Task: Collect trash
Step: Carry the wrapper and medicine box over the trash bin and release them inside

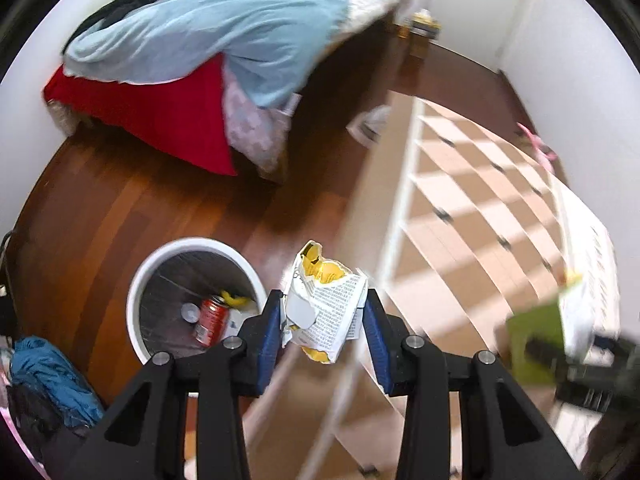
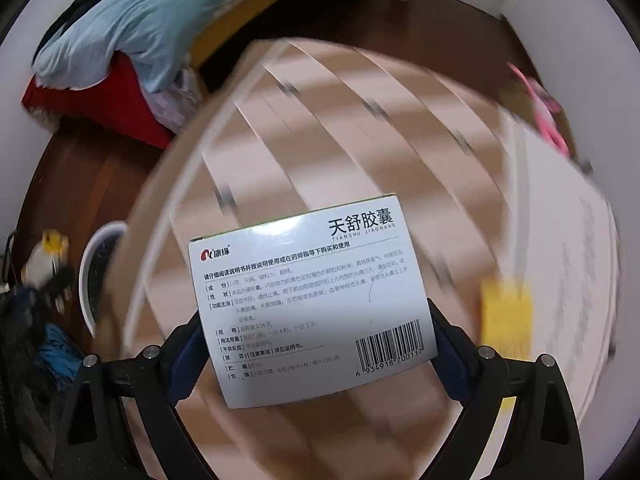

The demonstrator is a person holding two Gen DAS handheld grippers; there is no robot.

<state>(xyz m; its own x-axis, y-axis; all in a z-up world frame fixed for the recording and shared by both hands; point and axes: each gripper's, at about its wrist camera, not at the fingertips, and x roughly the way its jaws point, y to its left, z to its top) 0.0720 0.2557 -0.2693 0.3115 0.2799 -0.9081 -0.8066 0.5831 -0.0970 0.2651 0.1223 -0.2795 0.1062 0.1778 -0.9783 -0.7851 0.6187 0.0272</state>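
My left gripper [image 1: 322, 312] is shut on a crumpled yellow-and-white wrapper [image 1: 326, 304], held in the air to the right of a white round trash bin [image 1: 138, 280] on the wooden floor. The bin holds a red can [image 1: 212, 320] and other scraps. My right gripper [image 2: 312, 340] is shut on a white medicine box [image 2: 312, 300] with Chinese print and a barcode, held above a chest of drawers. In the left wrist view the box [image 1: 536, 336] shows green at the right edge. In the right wrist view the bin [image 2: 94, 268] sits at the left.
A tan chest of drawers [image 1: 472, 208] with white frame fills the right side. A bed with a blue blanket [image 1: 224, 28] and red sheet stands at the back. Blue clothes [image 1: 52, 380] lie beside the bin. A yellow object [image 2: 506, 316] lies on the chest top.
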